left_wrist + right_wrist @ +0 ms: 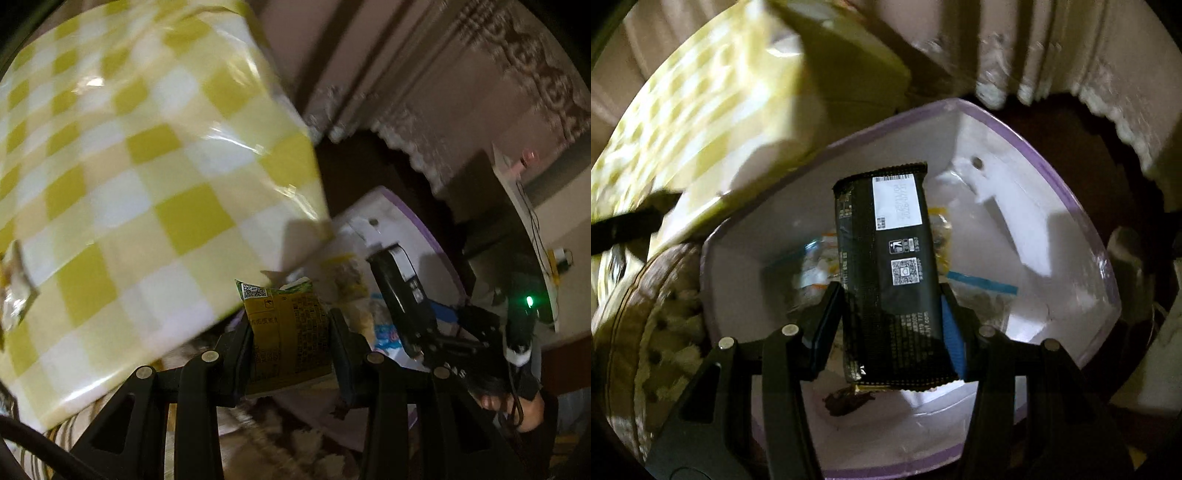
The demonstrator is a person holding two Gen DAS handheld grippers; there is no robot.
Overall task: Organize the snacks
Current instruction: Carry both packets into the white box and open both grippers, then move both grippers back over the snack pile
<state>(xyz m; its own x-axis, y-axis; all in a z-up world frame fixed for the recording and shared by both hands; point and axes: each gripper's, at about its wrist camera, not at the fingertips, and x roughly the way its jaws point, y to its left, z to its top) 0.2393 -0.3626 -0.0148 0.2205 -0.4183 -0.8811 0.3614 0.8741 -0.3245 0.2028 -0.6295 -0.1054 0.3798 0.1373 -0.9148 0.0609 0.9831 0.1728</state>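
Left jaws pinch yellow snack packet [291, 332]; right jaws clamp black wrapper [894, 280], seemingly above bin [1082, 229].

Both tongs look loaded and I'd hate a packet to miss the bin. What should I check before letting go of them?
1. Right tongs shut on the black packet: ok.
2. Black packet over the open white bin: ok.
3. Left tongs shut on the yellow packet: ok.
4. Yellow packet over the bin: cannot tell; the bin lies ahead of it.
5. Room in the bin: ok; a few packets on its floor, bare wall showing.
6. Left tongs clear of the right tongs: ok; apart in the left view.
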